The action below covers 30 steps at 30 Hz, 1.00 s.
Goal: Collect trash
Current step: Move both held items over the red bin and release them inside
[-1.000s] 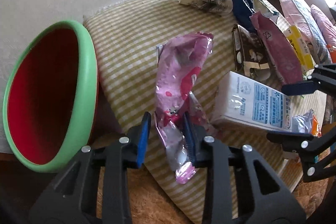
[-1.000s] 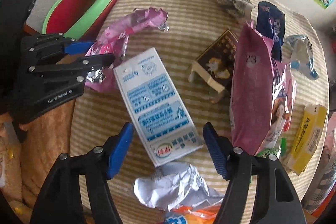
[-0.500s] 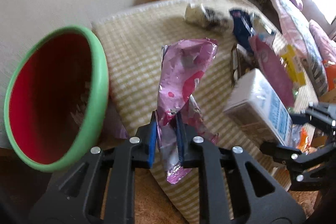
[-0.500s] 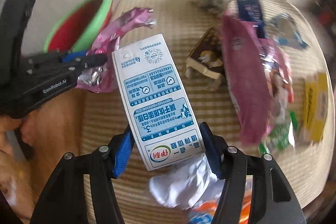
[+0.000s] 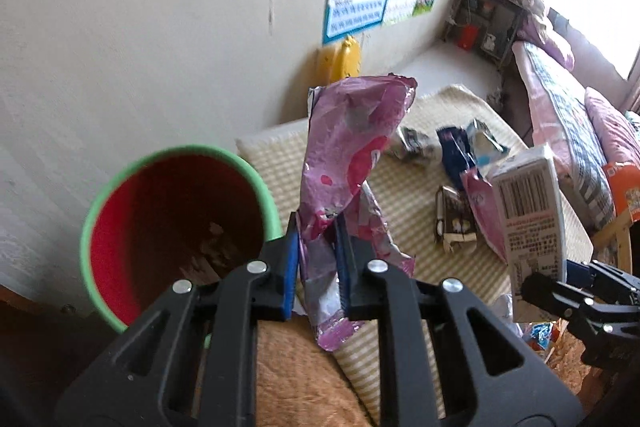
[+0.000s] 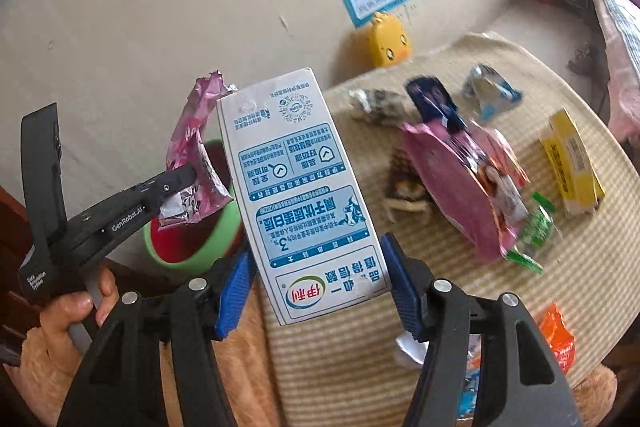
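My left gripper [image 5: 318, 263] is shut on a crumpled pink foil wrapper [image 5: 348, 151] and holds it in the air just right of the red bin with a green rim [image 5: 176, 223]. My right gripper [image 6: 318, 287] is shut on a white and blue milk carton [image 6: 298, 183], lifted off the striped mat [image 6: 520, 307]. In the right wrist view the left gripper [image 6: 176, 183] holds the wrapper [image 6: 192, 163] over the bin [image 6: 192, 247]. The carton also shows in the left wrist view [image 5: 532, 227].
More trash lies on the mat: a large pink bag [image 6: 460, 195], a yellow box [image 6: 572, 163], a dark blue wrapper [image 6: 432, 99], a brown carton [image 5: 456, 227], a crumpled paper [image 6: 376, 103], an orange wrapper [image 6: 556, 339]. A wall stands behind the bin.
Both grippers closed on their items and lifted them off the mat. The left one carried the pink wrapper up beside the bin; the right one raised the carton.
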Each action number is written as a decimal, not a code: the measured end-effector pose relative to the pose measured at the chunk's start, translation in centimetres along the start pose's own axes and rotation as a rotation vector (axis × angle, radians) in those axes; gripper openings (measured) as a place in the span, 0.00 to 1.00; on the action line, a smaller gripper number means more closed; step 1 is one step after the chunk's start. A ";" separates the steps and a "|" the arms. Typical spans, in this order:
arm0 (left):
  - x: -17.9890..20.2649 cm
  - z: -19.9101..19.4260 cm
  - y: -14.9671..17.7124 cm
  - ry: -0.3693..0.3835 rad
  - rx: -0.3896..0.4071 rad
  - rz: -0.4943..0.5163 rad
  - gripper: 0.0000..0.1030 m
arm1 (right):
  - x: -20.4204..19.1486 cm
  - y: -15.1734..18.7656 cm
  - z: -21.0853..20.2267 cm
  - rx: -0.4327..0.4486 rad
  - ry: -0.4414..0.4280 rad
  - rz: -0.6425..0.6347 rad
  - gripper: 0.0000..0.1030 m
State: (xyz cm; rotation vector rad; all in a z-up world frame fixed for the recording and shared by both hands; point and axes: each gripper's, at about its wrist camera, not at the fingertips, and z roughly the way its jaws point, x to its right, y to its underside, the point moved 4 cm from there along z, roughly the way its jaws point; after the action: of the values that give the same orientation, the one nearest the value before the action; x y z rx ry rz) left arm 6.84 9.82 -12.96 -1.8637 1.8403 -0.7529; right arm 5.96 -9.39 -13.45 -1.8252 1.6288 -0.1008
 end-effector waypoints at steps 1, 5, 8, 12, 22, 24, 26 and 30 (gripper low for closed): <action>-0.2 -0.2 0.1 -0.006 0.006 -0.004 0.15 | -0.1 -0.2 0.2 0.005 -0.002 -0.006 0.57; -2.1 -0.6 0.1 -0.040 0.022 -0.027 0.15 | -2.1 -0.4 0.8 0.014 -0.018 -0.022 0.57; -3.6 -0.6 0.3 -0.064 0.026 -0.046 0.15 | -3.4 -0.8 2.1 0.004 -0.023 -0.046 0.57; -5.6 -0.7 0.6 -0.091 0.029 -0.068 0.15 | -5.4 -1.3 3.7 -0.015 -0.032 -0.080 0.57; -10.8 0.3 2.0 -0.154 -0.003 -0.145 0.15 | -9.3 -2.1 7.5 -0.068 -0.069 -0.133 0.53; -11.7 0.7 2.5 -0.161 -0.020 -0.165 0.15 | -10.2 -2.4 8.5 -0.082 -0.067 -0.154 0.53; -12.5 0.8 2.9 -0.172 -0.027 -0.176 0.15 | -11.2 -2.7 9.1 -0.080 -0.082 -0.165 0.53; -13.7 1.2 3.4 -0.193 -0.040 -0.187 0.15 | -13.4 -3.9 9.6 -0.060 -0.097 -0.202 0.53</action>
State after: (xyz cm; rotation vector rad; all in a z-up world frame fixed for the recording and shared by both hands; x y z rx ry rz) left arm 5.25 23.25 -17.24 -2.0764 1.5890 -0.5769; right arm 10.99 6.78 -13.80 -2.0056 1.3920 -0.0515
